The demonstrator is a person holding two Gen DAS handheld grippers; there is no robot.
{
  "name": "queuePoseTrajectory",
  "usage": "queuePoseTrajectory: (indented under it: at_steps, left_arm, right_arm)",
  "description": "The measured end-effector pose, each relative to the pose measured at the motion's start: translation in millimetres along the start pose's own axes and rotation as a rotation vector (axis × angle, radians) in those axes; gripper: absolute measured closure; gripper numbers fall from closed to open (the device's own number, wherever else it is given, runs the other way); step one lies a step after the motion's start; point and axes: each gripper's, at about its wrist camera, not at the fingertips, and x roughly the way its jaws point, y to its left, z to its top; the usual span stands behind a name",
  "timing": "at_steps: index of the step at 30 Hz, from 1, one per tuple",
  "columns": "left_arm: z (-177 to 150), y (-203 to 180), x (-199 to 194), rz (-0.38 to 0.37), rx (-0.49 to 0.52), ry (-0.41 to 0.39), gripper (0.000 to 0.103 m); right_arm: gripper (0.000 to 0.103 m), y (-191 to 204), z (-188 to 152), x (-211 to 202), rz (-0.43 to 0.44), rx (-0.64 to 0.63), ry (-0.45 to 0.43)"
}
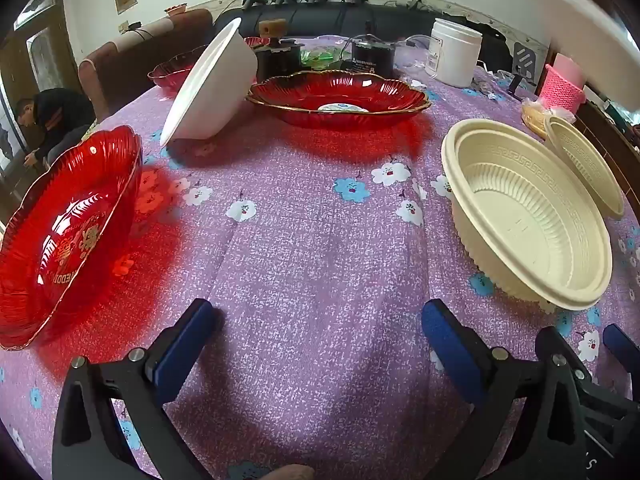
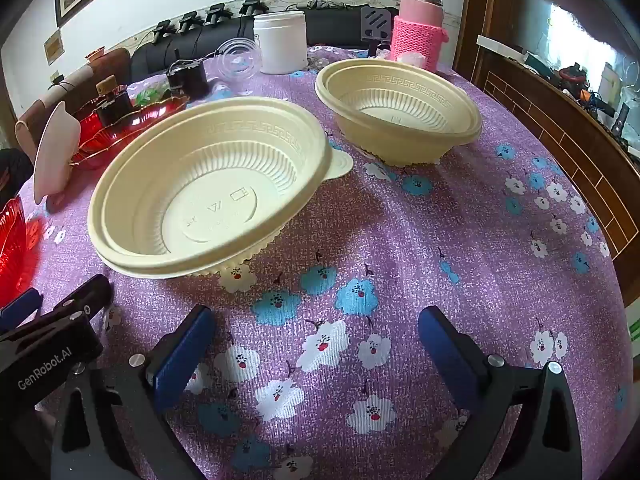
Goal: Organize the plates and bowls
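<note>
Here both claws gape wide and hold nothing: the left gripper (image 1: 316,332) and right gripper (image 2: 316,332) hover over the floral purple tablecloth (image 2: 400,240). The nearer cream bowl (image 2: 208,188) sits just ahead-left of the right gripper; the second cream bowl (image 2: 400,112) behind it. Left of that nearer bowl stand a red plate (image 1: 68,240), a tilted white bowl (image 1: 212,88) and a gold-rimmed red plate (image 1: 340,98).
</note>
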Motion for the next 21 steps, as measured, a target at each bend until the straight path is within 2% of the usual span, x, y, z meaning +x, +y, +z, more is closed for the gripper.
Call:
queuePoseTrajectory:
  at_steps: [21]
  left_arm:
    - [-0.1,0.1,-0.1,-0.002,-0.002,-0.005,0.000]
  right_arm:
    - [0.001,-0.2,-0.3,0.2,-0.002,-0.001,-0.006]
